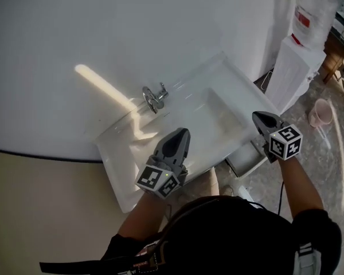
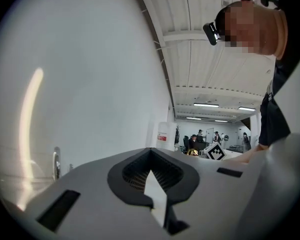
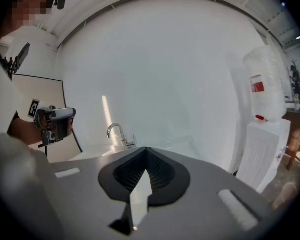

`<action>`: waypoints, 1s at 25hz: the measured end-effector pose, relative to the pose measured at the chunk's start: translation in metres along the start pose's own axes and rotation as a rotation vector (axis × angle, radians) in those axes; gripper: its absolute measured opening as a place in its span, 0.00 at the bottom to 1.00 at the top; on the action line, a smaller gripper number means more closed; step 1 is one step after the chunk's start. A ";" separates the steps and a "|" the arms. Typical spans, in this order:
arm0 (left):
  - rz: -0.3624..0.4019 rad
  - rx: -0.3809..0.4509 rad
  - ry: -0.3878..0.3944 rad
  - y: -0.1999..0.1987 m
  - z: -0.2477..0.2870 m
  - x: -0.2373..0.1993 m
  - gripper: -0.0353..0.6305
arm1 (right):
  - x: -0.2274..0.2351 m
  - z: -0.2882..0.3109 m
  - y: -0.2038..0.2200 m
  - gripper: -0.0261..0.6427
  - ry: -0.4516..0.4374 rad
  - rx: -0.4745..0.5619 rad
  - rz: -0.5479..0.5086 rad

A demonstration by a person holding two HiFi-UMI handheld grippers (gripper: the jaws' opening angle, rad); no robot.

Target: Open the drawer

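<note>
Your left gripper (image 1: pixel 181 134) and right gripper (image 1: pixel 259 117) are both pinched closed on nothing, just parked up over the sink (image 1: pixel 117 182). I think the drawer (image 1: pixel 245 160) is that box poking out under the sink's right end, probably already pulled.

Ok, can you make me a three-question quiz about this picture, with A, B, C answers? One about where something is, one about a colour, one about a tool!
1. Where is the tap?
A) on the sink rim by the wall
B) on the floor
C) on the ceiling
2. What colour is the bucket on the floor?
A) green
B) pink
C) black
3. How is the right tool?
A) wide open
B) holding a cup
C) shut and empty
Answers: 1 A, it stands at the sink's wall edge; 2 B, it looks pale pink; 3 C, its jaws meet with nothing between.
</note>
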State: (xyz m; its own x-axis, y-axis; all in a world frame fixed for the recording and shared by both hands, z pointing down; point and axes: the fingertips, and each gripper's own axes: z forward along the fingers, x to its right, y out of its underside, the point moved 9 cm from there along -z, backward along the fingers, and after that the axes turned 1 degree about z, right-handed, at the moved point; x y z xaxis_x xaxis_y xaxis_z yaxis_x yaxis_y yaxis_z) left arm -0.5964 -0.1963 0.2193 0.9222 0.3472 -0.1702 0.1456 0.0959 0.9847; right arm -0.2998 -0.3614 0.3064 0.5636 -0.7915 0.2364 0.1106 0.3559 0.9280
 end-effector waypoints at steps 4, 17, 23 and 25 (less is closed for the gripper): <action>-0.008 0.063 -0.117 -0.020 -0.063 -0.025 0.04 | -0.045 0.036 -0.029 0.04 -0.087 -0.010 -0.065; 0.025 0.167 -0.404 -0.069 -0.310 -0.104 0.04 | -0.246 0.130 -0.072 0.04 -0.267 -0.010 -0.155; 0.029 0.154 -0.477 -0.067 -0.372 -0.125 0.04 | -0.320 0.167 -0.070 0.04 -0.370 -0.024 -0.168; 0.021 0.165 -0.521 -0.064 -0.382 -0.128 0.04 | -0.336 0.179 -0.066 0.04 -0.411 -0.049 -0.175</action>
State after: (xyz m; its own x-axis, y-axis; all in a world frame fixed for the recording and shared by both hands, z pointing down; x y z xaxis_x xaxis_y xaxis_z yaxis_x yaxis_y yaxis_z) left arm -0.8604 0.1098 0.1639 0.9749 -0.1642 -0.1502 0.1407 -0.0680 0.9877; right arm -0.6424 -0.2081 0.2172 0.1621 -0.9700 0.1809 0.2192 0.2141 0.9519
